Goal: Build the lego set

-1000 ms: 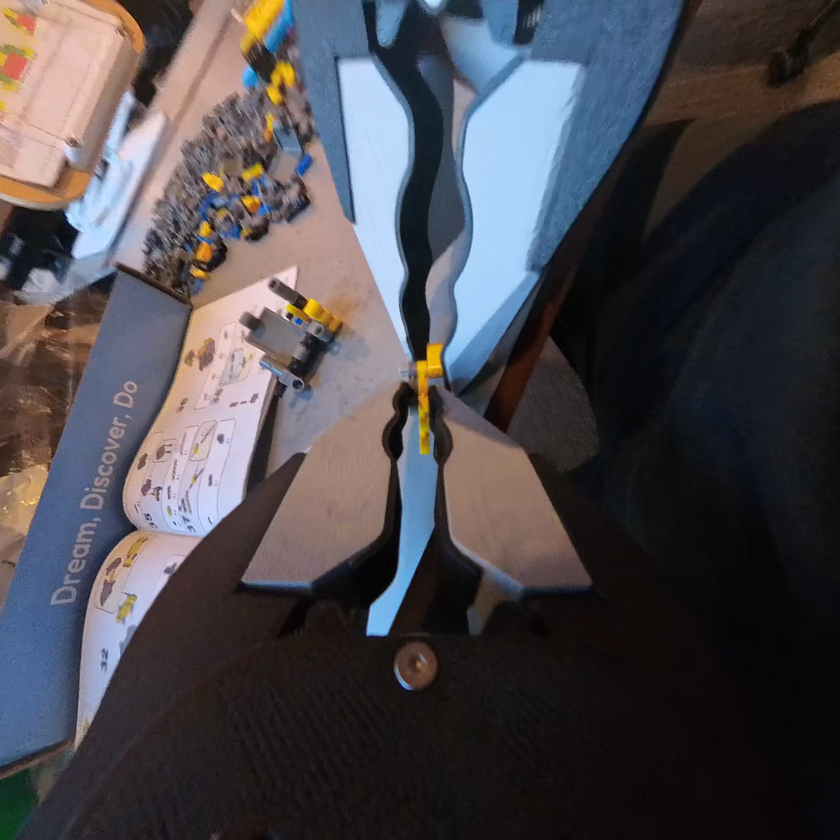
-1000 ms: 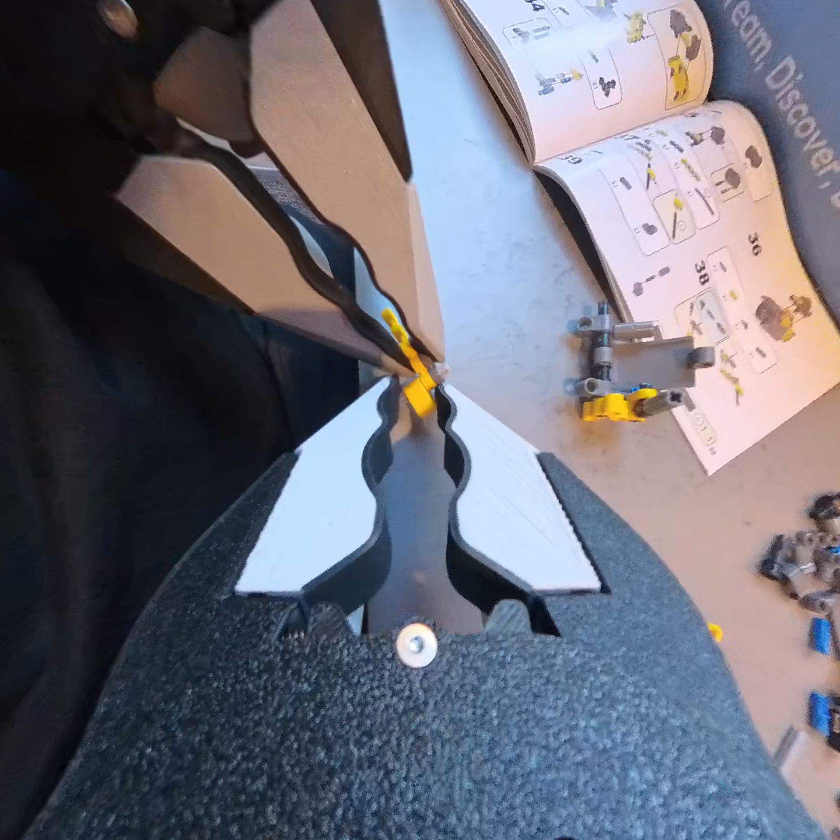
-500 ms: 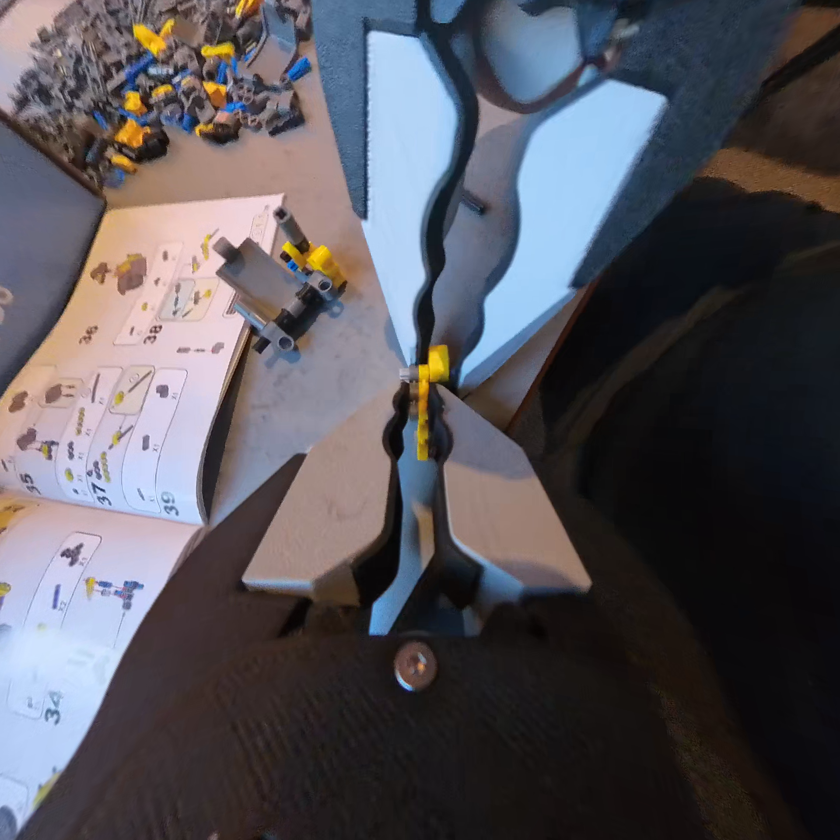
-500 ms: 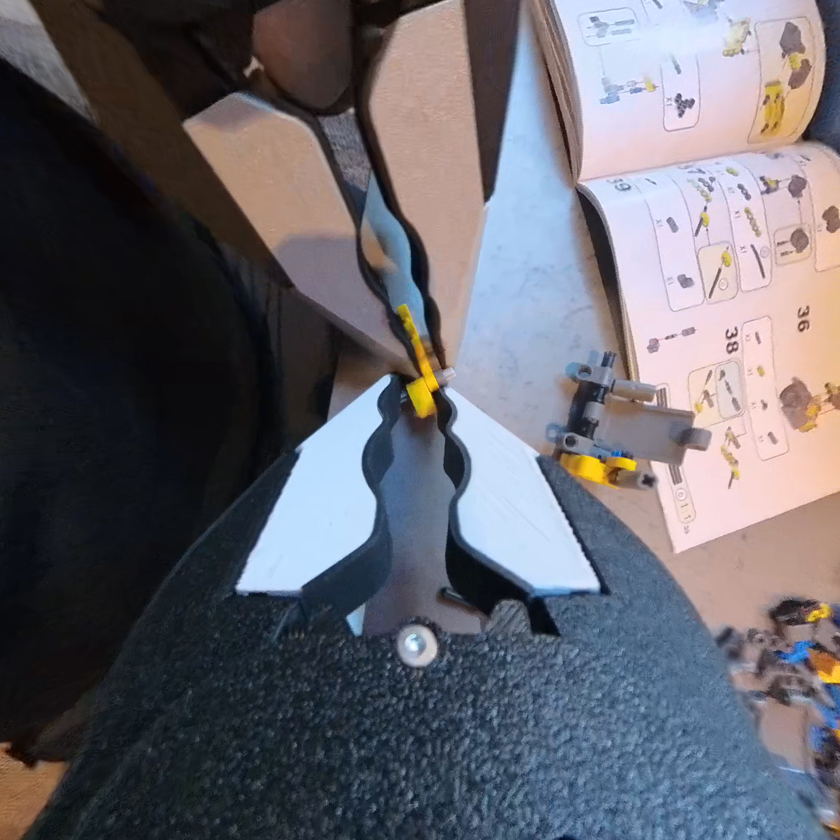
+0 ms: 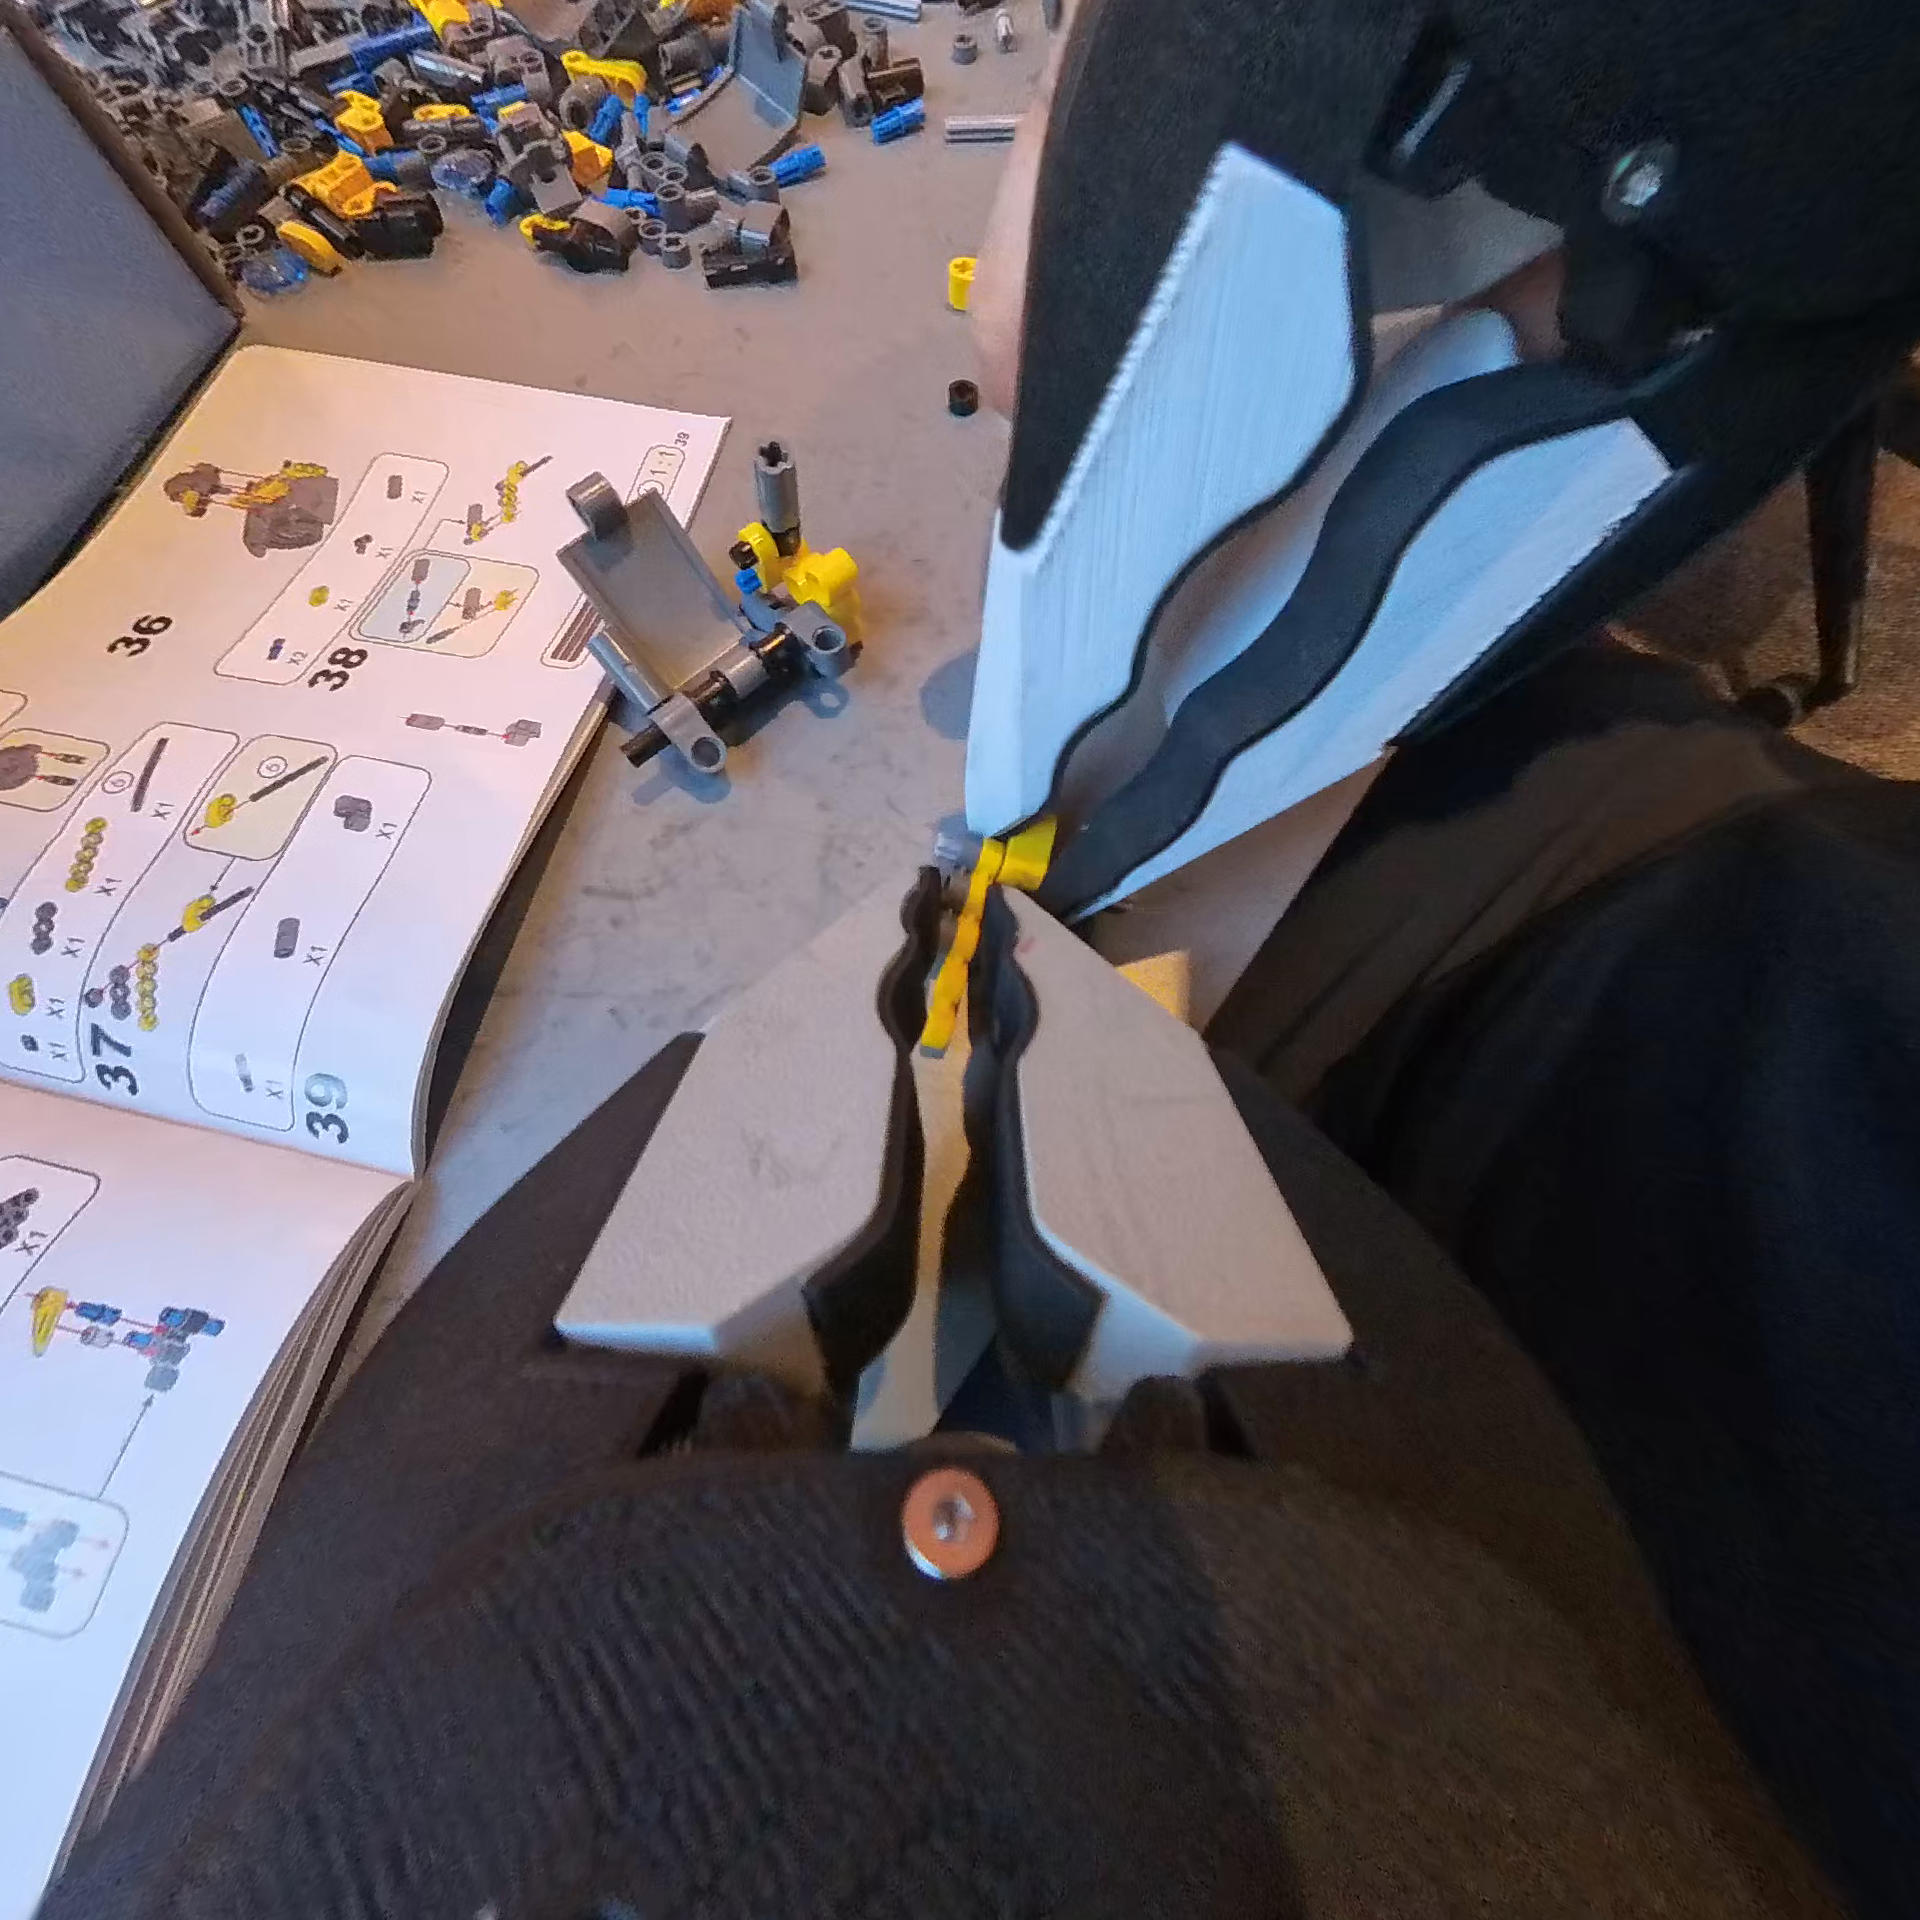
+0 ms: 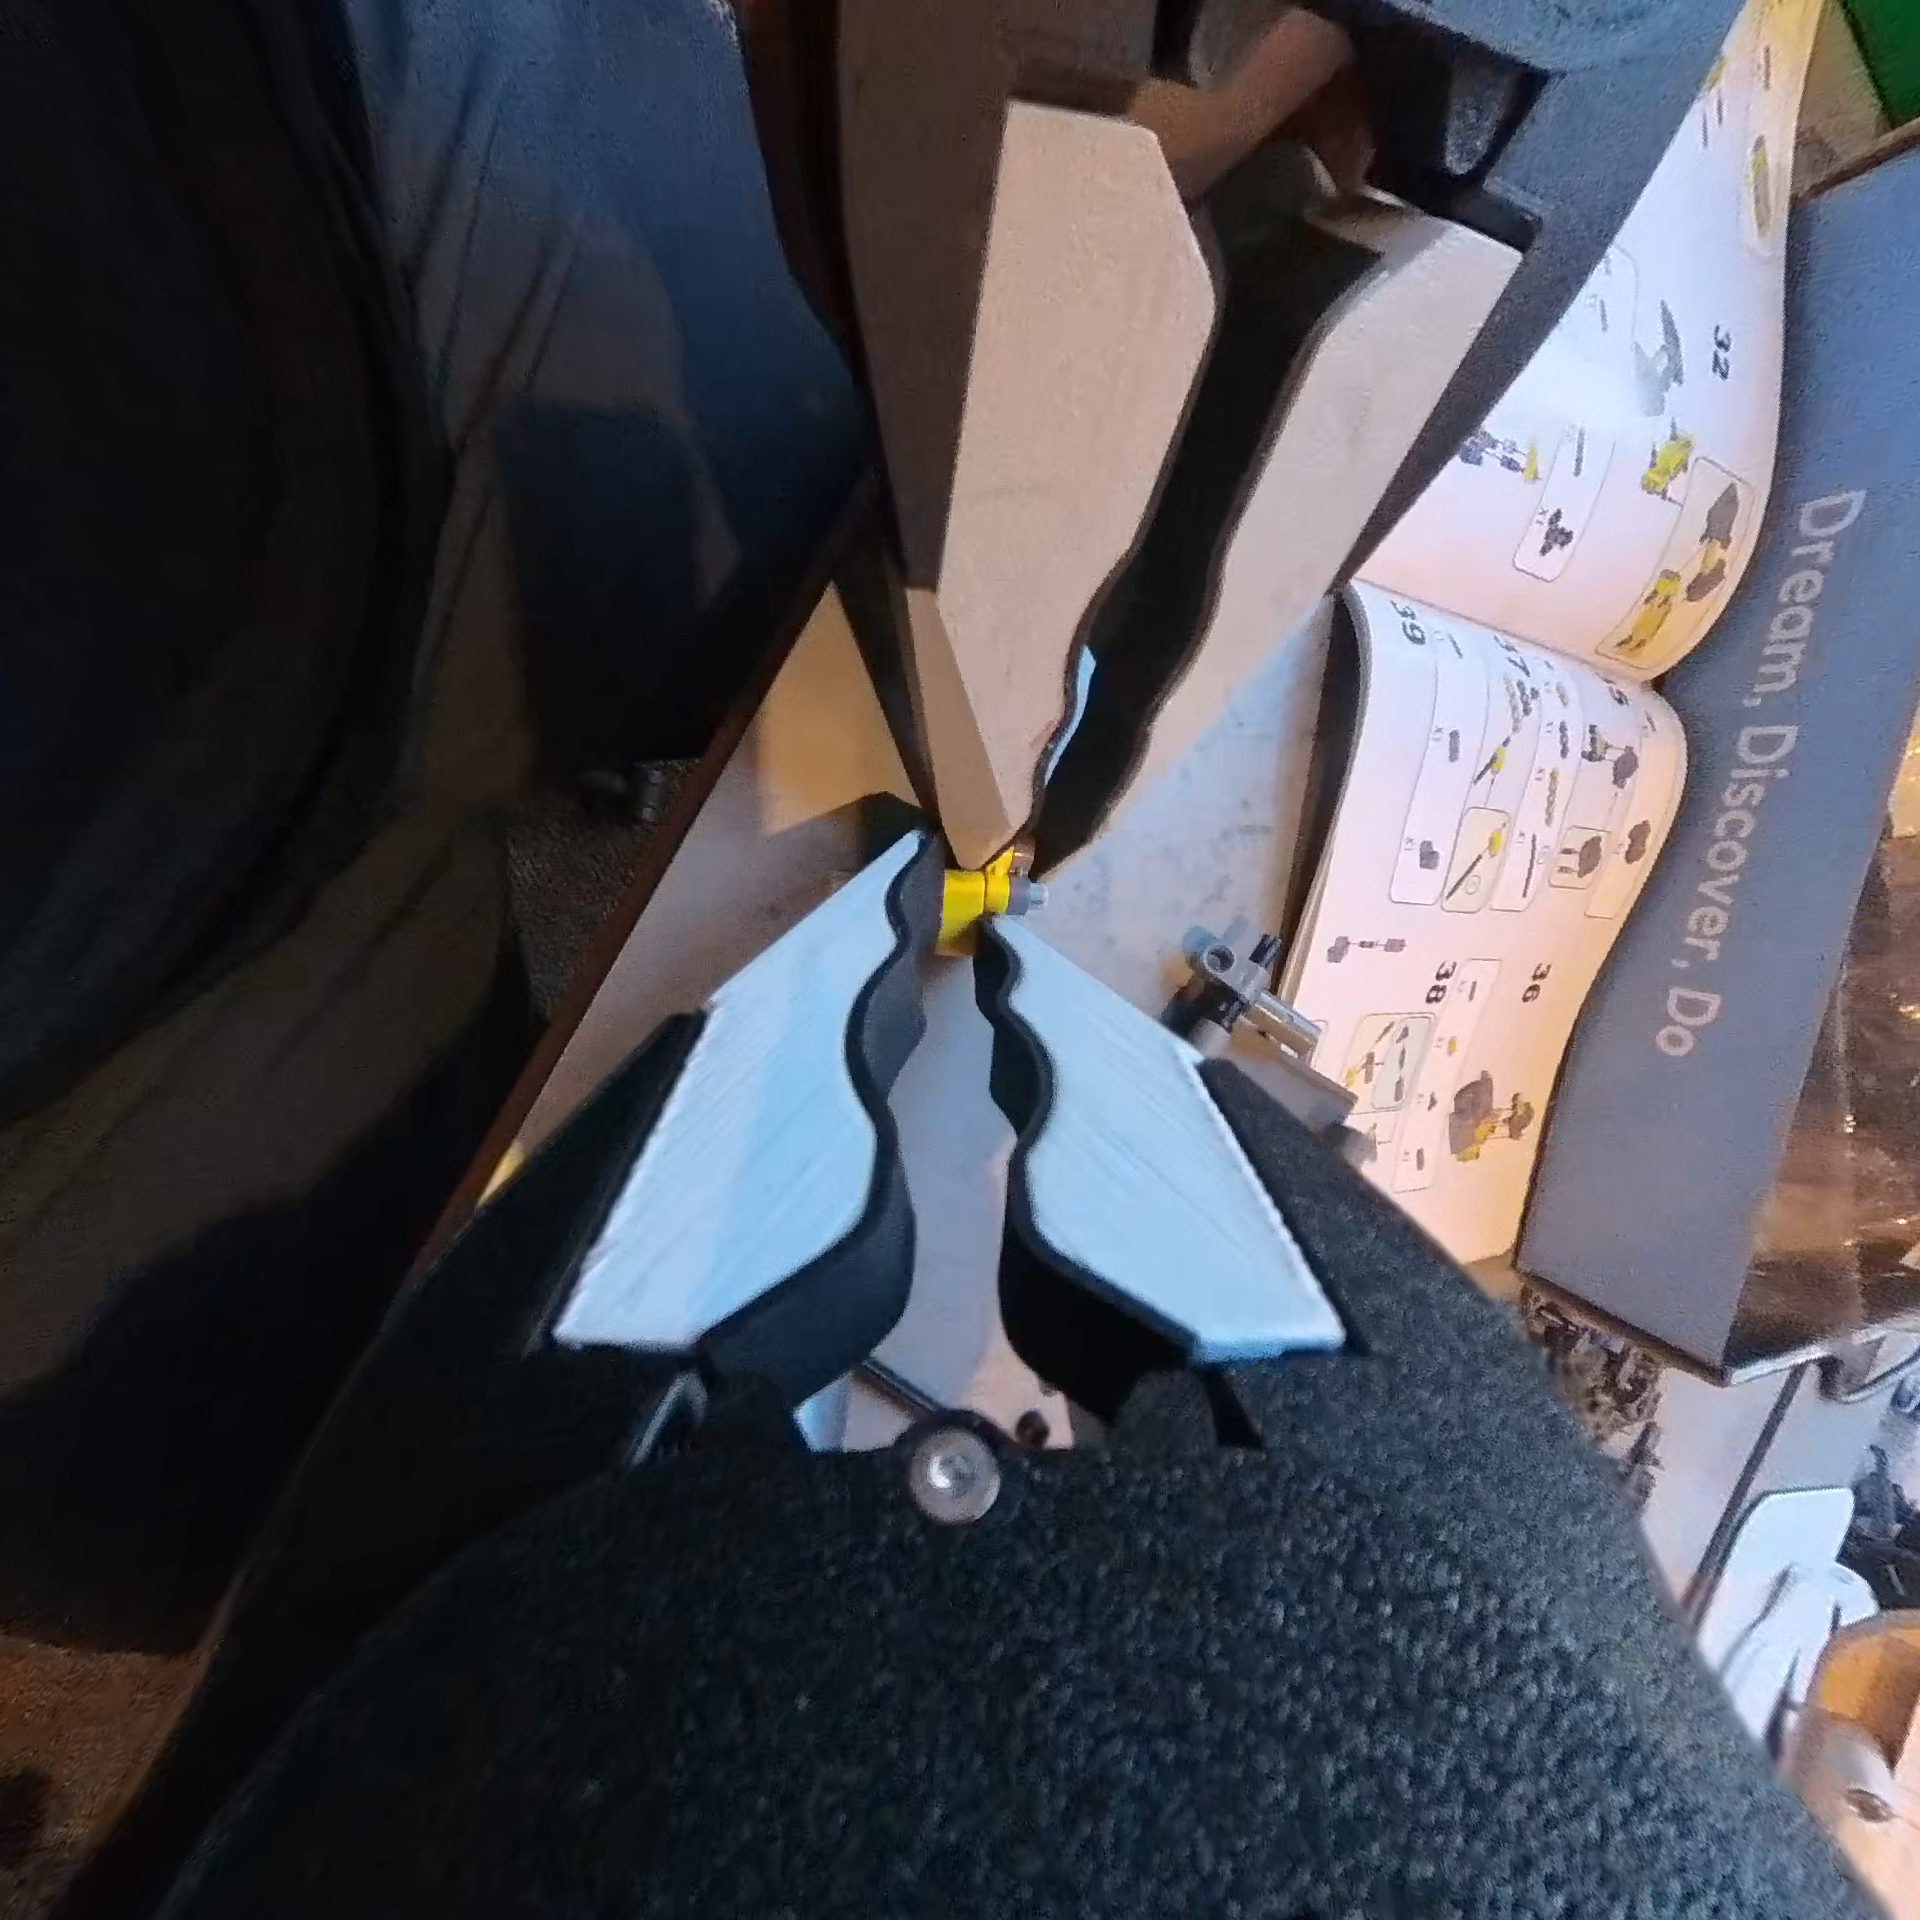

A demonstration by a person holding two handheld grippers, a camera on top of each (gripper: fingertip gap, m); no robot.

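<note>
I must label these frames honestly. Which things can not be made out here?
- Left wrist view: the lower end of the yellow beam is hidden between the left claw fingers.
- Right wrist view: the grey subassembly is half covered by the right claw.
- Left wrist view: the loose parts pile is cut by the top edge.

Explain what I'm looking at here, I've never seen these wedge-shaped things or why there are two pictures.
These are two handheld grippers, each with a pair of wedge-shaped fingers and a camera looking forward along them. One picture comes from the left gripper, the other from the right gripper, so each also shows the other gripper opposite it. Their tips meet over the table edge, with a person's dark clothing beside it. The left is shut on a thin yellow beam; the right is shut on a small yellow connector at the beam's end, with a grey pin through it. On the table lie an open instruction booklet, a small grey-and-yellow assembly and a pile of loose building pieces.
</note>
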